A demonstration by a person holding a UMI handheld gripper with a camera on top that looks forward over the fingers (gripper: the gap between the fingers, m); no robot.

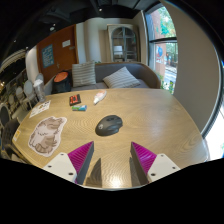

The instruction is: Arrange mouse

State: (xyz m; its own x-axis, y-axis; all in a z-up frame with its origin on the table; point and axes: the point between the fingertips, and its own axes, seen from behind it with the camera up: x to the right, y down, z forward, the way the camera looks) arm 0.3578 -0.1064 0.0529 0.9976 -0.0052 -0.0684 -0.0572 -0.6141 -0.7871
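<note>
1 dark mouse (109,125) lies on the table (160,115) just beyond the gripper (113,156); fingers wide apart, holding nothing.

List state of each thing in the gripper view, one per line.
fingers: open, empty, above the table
mouse: upright on the table, just ahead of the fingers, untouched
table: bare wood around the mouse
patterned mat: lying flat, left of the mouse
small white object: lying beyond the mouse

Gripper (111,160) level, fingers (80,157) spread apart, holding nothing
</note>
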